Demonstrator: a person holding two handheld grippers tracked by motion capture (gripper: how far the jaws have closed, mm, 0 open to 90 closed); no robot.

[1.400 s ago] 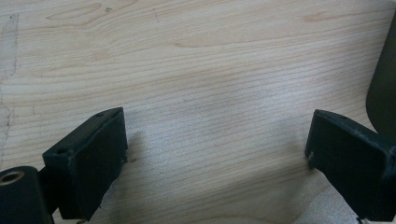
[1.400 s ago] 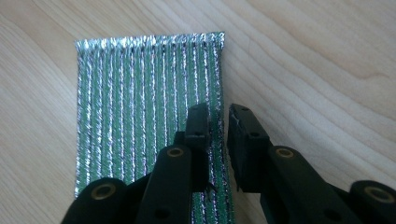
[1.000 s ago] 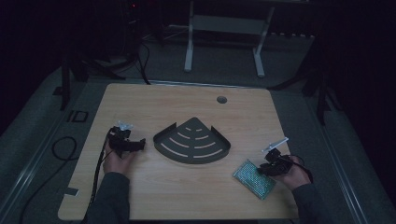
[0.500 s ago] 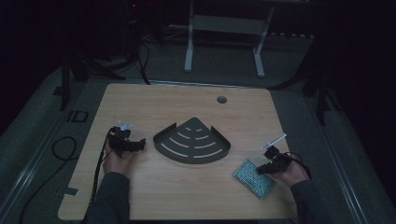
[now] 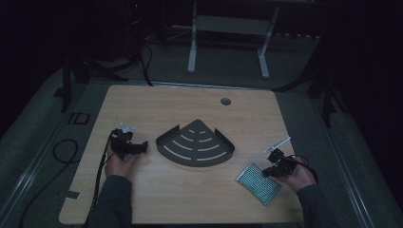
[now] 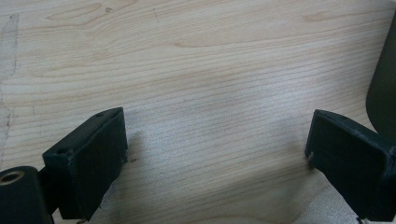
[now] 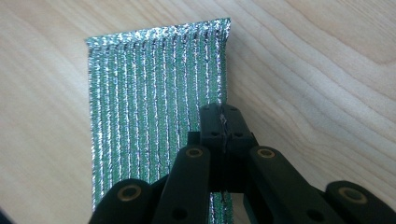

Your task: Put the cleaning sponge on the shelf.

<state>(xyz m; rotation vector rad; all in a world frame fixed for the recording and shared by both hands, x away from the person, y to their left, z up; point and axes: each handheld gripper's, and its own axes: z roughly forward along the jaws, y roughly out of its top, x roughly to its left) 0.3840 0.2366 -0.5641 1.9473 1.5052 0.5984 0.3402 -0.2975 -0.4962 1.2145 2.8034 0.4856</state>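
Your right claw [image 7: 223, 122] has just been closing and now pinches the green scouring pad's [image 7: 154, 93] edge. Your left claw [image 6: 215, 154] stands open over the tabletop [image 6: 210, 60]. With so thin a bite, the pad may slip free when lifted.

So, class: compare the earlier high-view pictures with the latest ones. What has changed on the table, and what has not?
The right gripper has just been closing its jaws and now pinches the edge of the shiny green ribbed scouring cloth, which lies flat on the table. The left gripper, open, and the dark fan-shaped slotted corner tray stayed where they were.
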